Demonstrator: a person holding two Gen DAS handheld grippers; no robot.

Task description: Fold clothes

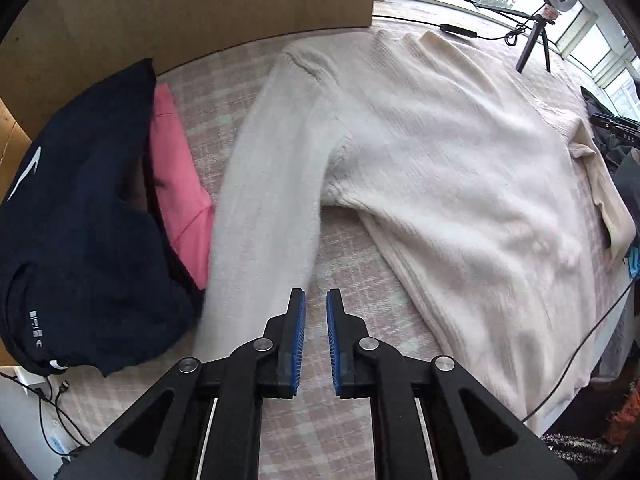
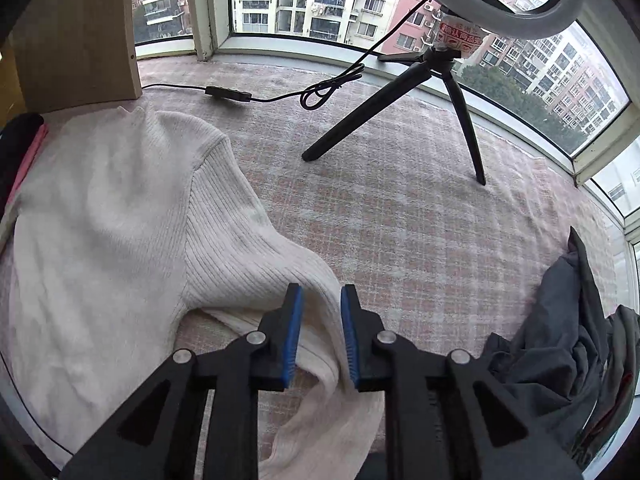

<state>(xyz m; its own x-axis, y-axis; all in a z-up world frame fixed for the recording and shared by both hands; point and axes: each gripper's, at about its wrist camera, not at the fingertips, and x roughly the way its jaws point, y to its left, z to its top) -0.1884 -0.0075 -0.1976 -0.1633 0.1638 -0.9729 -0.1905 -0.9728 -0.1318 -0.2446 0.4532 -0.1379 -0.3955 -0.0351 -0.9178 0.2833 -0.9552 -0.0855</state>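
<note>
- Two grippers nearest, both w/ blue pads parted, neither clamping. Left gripper (image 1: 316, 300) hangs over bare blanket just right of the sweater's left sleeve (image 1: 260, 216); nothing between its fingers.
- Right gripper (image 2: 321, 300) straddles the right sleeve (image 2: 324, 300): fabric runs thru the gap, jaws not closed on it.
- Cream ribbed sweater (image 1: 440, 152) lies spread flat on pink plaid blanket (image 2: 400, 216), collar at far end, hem near.
- Left of sweater: pink garment (image 1: 176, 184), its near end under the left sleeve, then navy shirt (image 1: 80, 220) partly over the pink one.
- Near right: grey clothes pile (image 2: 568, 340), apart from sweater.
- Far: ring light tripod (image 2: 440, 92) on blanket, cable w/ inline switch (image 2: 228, 94), wooden panel (image 1: 200, 4) far left, windows behind.
</note>
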